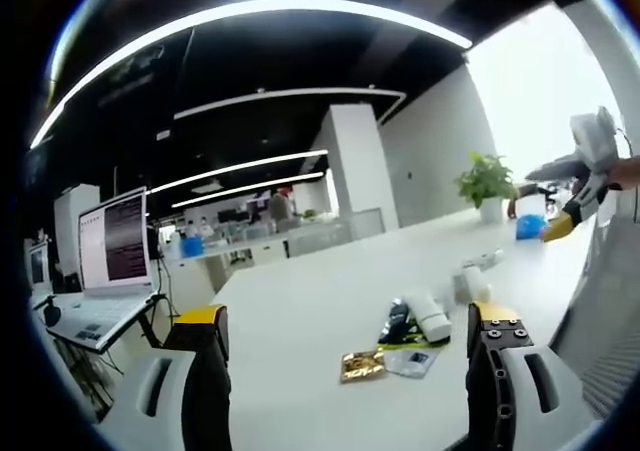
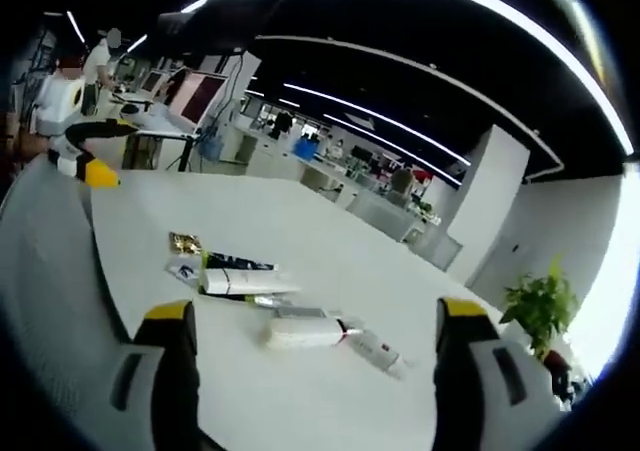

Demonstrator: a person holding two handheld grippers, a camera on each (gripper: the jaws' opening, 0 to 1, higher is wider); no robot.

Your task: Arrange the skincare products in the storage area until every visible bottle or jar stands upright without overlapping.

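White tubes (image 2: 250, 282) flat on table (image 2: 330, 261)

No words or numbers can be read here. The laptop (image 1: 112, 239) left of the white table (image 1: 320, 301) has lines of writing on its screen, too small to read. The tubes (image 2: 262, 283) and packets (image 1: 362, 365) on the table have blurry labels.

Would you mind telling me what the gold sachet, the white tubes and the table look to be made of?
The gold sachet looks like metallic foil: it glints and is crinkled. The white tubes seem soft plastic with a matte to slightly satin finish, though that is hard to confirm at this size. The table has a smooth white top with a soft sheen, perhaps laminate.
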